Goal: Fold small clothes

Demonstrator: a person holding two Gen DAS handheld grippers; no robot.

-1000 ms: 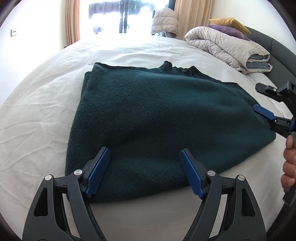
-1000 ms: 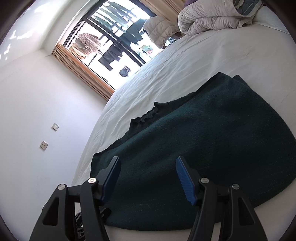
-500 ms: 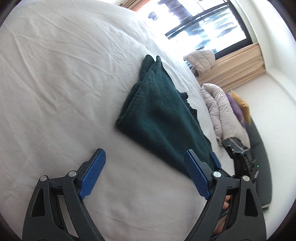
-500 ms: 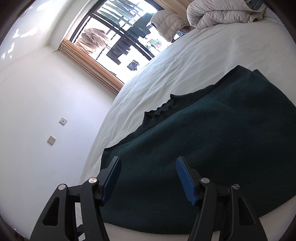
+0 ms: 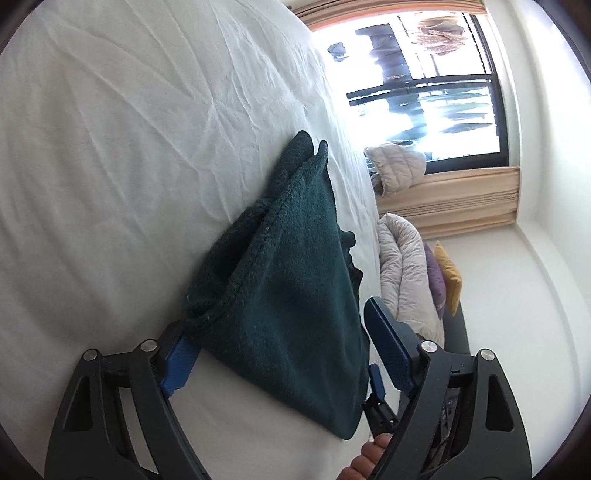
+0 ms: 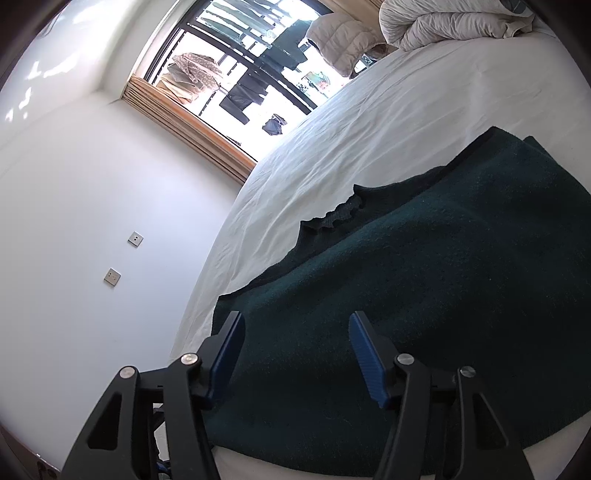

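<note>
Both tongs are spread wide — nothing pinched yet. Left gripper (image 5: 284, 350) is rolled sideways, one blue pad (image 5: 178, 363) slid under the thick folded edge of the dark green sweater (image 5: 291, 295), likely lining up to clamp the stacked layers. Right gripper (image 6: 299, 350) hovers over the garment's near hem, jaws parted. That sweater lies part-folded on the white bed sheet (image 5: 110, 155) — the next fold looks imminent.

White bed sheet (image 5: 129, 155); rolled duvet (image 6: 450, 22); window (image 5: 424, 92); wall sockets (image 6: 112, 277).
</note>
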